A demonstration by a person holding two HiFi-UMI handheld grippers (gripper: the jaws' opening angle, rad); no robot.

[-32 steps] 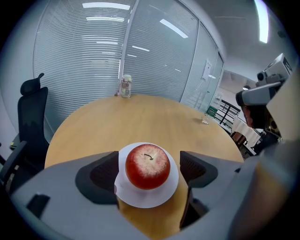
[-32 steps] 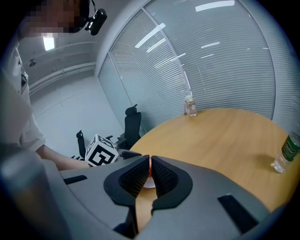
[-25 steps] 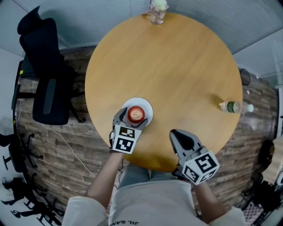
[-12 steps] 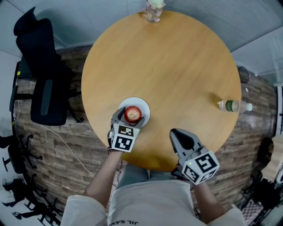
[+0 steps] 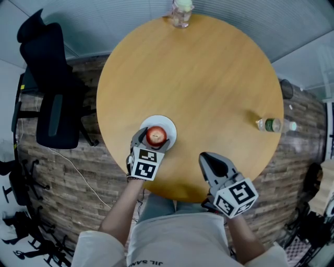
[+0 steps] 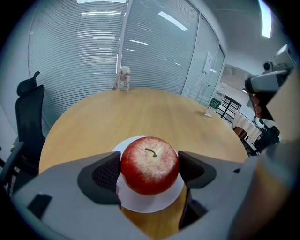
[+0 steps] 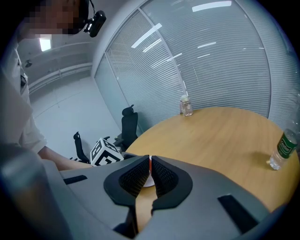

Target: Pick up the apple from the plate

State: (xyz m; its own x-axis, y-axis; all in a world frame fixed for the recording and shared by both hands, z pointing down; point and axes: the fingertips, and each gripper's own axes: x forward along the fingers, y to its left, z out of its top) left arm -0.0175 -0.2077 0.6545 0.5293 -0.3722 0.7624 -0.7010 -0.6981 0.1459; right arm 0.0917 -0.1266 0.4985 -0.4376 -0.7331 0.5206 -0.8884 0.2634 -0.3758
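Now, with the left gripper (image 6: 149,171) pinching the apple (image 6: 150,161) at nine and three o'clock, lift straight off the plate (image 6: 152,205); the right gripper (image 7: 150,171) sits pressed together.

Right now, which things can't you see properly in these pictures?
Left gripper view: the apple itself hides where it meets the plate.
Head view: the jar is cut off at the top edge, and its contents are too small to tell.
Head view: the bottle label is too small to read.
Right gripper view: the right gripper, jaws shut, hides nearly all the apple.
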